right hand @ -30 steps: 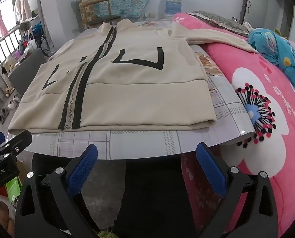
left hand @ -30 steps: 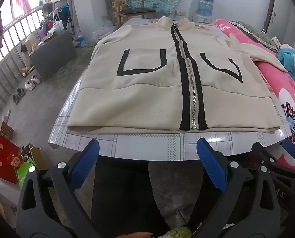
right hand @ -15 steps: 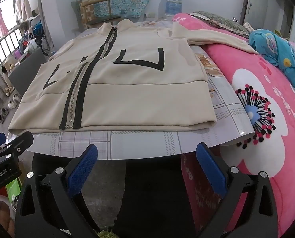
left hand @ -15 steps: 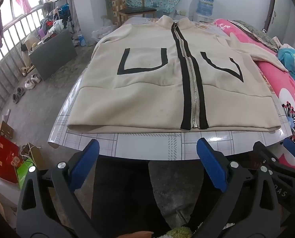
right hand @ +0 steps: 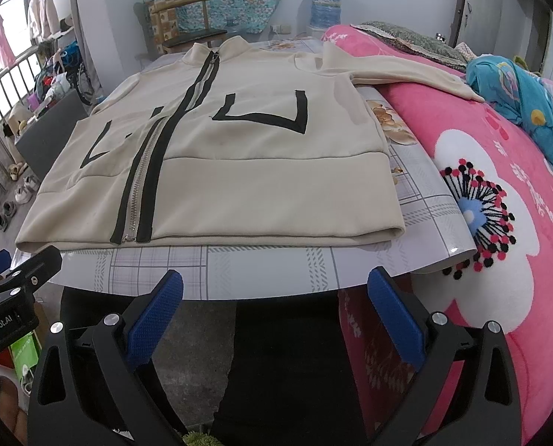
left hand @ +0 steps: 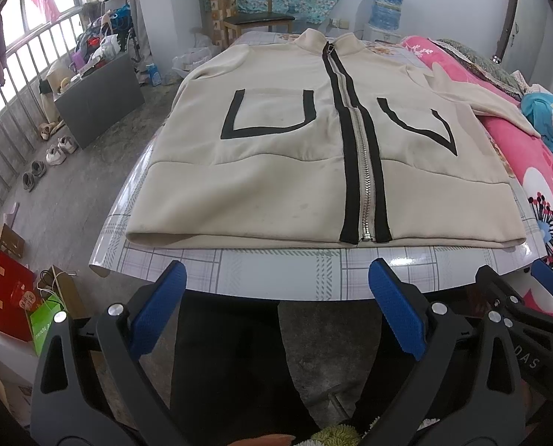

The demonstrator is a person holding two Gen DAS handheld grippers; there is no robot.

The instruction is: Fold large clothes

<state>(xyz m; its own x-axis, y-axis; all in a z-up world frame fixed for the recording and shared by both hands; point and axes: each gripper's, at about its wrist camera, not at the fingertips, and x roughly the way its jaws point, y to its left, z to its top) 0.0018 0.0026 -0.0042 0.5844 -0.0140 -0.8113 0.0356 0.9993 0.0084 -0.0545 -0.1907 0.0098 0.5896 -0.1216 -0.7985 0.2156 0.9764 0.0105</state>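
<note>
Almost nothing had moved across the last second: the jacket (left hand: 276,171) lay where it had lain, and we had only edged both grippers a shade, so the view barely shifted. We took that to mean no fold had begun; the garment was spread and ready, and the first grasp was still ahead of us.

It lay front-up and flat on the worktop (left hand: 276,271), zipped shut, its hem nearest us and parallel to the near edge, its collar pointing away toward the far wall. Its long axis ran along the zip (left hand: 361,171), straight away from us. One sleeve (right hand: 399,70) stretched off to our right, past the worktop and onto the pink blanket (right hand: 499,193) of the bed just beside it; the other sleeve dropped out of sight off the left side, and we could not tell how it hung.

Our left gripper (left hand: 276,308) hovered short of the hem, its fingers (left hand: 157,308) spread wide and grasping nothing. Our right gripper (right hand: 276,308) matched it, fingers (right hand: 395,316) parted and empty, set toward the hem's right half. We judged each hem corner to be within easy reach.

Beyond, a wooden chair (left hand: 254,18) stood past the collar, with shoes (left hand: 59,148) on the floor to the left.
</note>
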